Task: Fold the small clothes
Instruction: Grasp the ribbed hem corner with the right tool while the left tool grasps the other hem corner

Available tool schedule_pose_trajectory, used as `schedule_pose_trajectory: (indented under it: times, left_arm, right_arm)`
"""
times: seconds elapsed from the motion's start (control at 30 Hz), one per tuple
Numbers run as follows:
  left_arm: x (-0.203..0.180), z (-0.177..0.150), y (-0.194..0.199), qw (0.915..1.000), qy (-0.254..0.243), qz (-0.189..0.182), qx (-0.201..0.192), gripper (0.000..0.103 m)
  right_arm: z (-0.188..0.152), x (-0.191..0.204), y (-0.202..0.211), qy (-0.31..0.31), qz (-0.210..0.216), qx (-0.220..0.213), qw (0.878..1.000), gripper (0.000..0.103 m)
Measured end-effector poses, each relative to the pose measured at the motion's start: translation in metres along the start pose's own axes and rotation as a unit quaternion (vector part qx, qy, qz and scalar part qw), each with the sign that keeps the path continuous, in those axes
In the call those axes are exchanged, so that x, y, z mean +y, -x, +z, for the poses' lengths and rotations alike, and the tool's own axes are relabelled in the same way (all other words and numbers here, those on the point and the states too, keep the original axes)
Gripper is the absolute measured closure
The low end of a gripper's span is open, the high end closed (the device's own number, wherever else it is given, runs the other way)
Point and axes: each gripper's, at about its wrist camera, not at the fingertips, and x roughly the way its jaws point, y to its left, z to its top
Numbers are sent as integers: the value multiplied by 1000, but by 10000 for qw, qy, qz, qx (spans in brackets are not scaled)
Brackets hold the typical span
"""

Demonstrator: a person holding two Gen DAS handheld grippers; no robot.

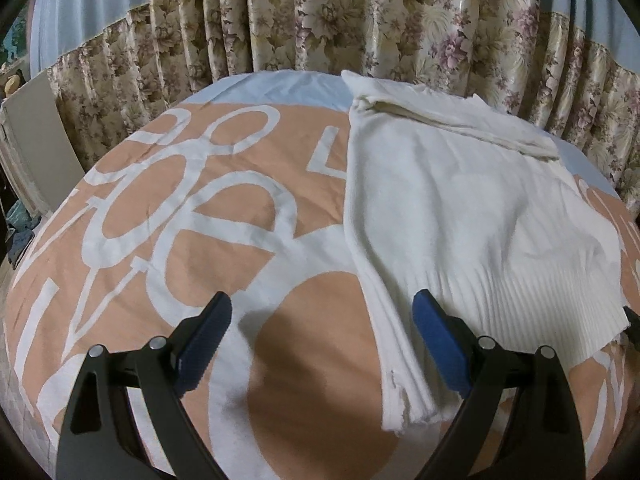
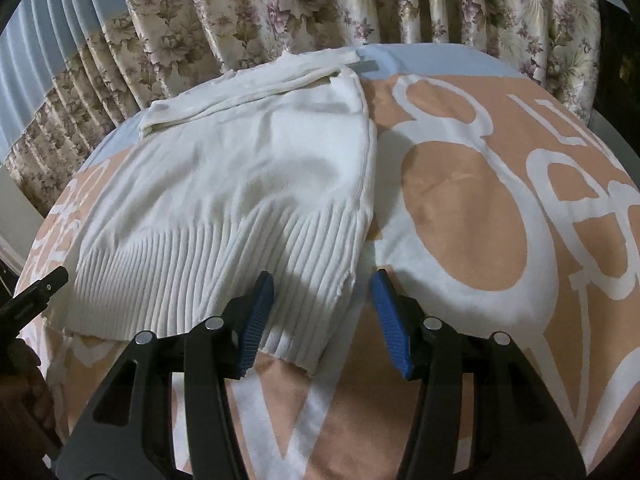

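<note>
- On the far left we see our left gripper with its jaws spread wide and nothing clamped between them; its left finger hangs over the peach-and-white bedsheet, and its right finger lies over the near left part of the white knitted sweater.
- A long strip of the sweater, perhaps a sleeve, runs down between those two fingers, its frayed end close to the camera.
- The sweater itself lies spread flat on the sheet, ribbed hem toward us and a folded band along its far edge, near the floral curtain.
- Over the hem's right corner we hold our right gripper, jaws apart and gripping nothing; its left finger is above the ribbing, its right finger above bare sheet just beside the corner. Whether the tips touch the cloth we cannot tell.
- To the right, only the sheet's large white lettering shows.
</note>
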Motion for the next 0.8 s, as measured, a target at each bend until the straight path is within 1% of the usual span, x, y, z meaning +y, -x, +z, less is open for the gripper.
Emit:
schedule_pose_trajectory:
  times: [0.07, 0.13, 0.2, 0.27, 0.33, 0.43, 0.5, 0.57, 0.67, 0.7, 0.77, 0.8]
  left_arm:
    - [-1, 0, -3, 10000, 3, 10, 47, 11]
    - [-1, -1, -4, 10000, 10, 12, 79, 11]
    - [-1, -2, -5, 9999, 5, 20, 99, 11]
    - [0, -2, -5, 9999, -27, 6, 105, 11]
    - [1, -3, -6, 9999, -37, -33, 130, 11]
    - [2, -4, -7, 9997, -61, -146, 173, 11]
    - [0, -4, -8, 9996, -86, -181, 221, 11]
    - [-2, -5, -8, 9990, -44, -319, 314, 11]
    - [-8, -7, -8, 9988, -74, -313, 376, 14]
    - [-11, -8, -8, 9987, -85, -324, 383, 24]
    - [-20, -10, -6, 9986, -262, -324, 318, 41]
    - [-25, -12, -4, 9981, -322, -444, 277, 58]
  right_arm:
    - [0, 2, -1, 56, 13, 15, 10000, 57]
    - [0, 7, -2, 176, 65, 10, 9998, 77]
    - [0, 12, -2, 293, 196, 20, 9994, 90]
    - [0, 15, -1, 368, 164, 3, 9992, 92]
    - [1, 12, 0, 292, 173, -30, 9994, 93]
    - [1, 8, 3, 295, -11, -86, 9995, 93]
    - [0, 3, 1, 234, 10, -83, 9997, 93]
    - [0, 4, 1, 267, -1, -95, 9996, 93]
    - [0, 7, 0, 387, -79, -111, 9992, 93]
    - [-1, 7, 1, 391, -77, -113, 9991, 93]
    - [-1, 6, 0, 367, -44, -115, 9993, 93]
    - [-1, 6, 0, 352, -25, -111, 9993, 93]
